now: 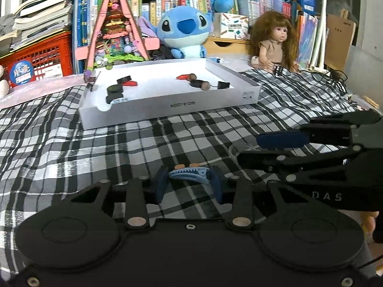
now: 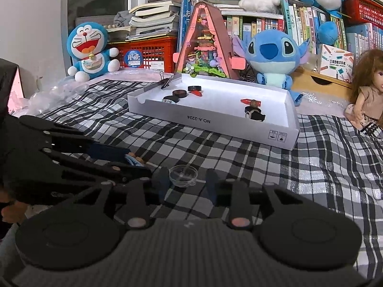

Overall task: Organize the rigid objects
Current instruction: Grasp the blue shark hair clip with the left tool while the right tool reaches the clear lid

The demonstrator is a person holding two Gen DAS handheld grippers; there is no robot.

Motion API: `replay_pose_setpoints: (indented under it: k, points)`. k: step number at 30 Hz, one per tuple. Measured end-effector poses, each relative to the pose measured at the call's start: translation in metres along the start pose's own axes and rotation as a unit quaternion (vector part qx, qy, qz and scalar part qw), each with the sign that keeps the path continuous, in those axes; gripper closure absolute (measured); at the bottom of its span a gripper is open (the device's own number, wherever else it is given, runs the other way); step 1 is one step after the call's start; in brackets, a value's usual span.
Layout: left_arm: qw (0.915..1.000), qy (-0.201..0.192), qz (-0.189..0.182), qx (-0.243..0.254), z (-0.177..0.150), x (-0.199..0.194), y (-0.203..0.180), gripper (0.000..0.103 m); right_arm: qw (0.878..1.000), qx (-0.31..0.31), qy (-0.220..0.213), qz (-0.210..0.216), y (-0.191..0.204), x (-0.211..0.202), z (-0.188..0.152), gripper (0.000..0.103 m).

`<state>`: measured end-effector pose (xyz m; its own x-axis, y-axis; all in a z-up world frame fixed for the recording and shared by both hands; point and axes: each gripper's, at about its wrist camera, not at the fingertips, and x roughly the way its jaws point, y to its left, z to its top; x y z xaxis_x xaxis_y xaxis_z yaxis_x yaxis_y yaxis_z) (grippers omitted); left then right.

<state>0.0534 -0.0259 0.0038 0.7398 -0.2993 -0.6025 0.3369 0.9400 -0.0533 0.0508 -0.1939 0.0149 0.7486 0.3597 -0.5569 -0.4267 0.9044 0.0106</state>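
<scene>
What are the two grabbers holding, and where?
The left gripper is shut on the blue clip, pressing its two ends. The right gripper holds nothing; the clear dish sits loose between its fingers.

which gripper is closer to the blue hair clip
Left. The left gripper has the blue hair clip between its fingers; the right gripper sits beside it, around a clear dish.
</scene>
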Motion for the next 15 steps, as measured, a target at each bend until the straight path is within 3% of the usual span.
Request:
replay_pose_setpoints:
  k: [15]
  points:
    - [0.9996,-0.01,0.021,-0.014,0.007,-0.006,0.016,0.067,1.0,-0.022,0.019,-0.006,0.01,0.017,0.004,0.043]
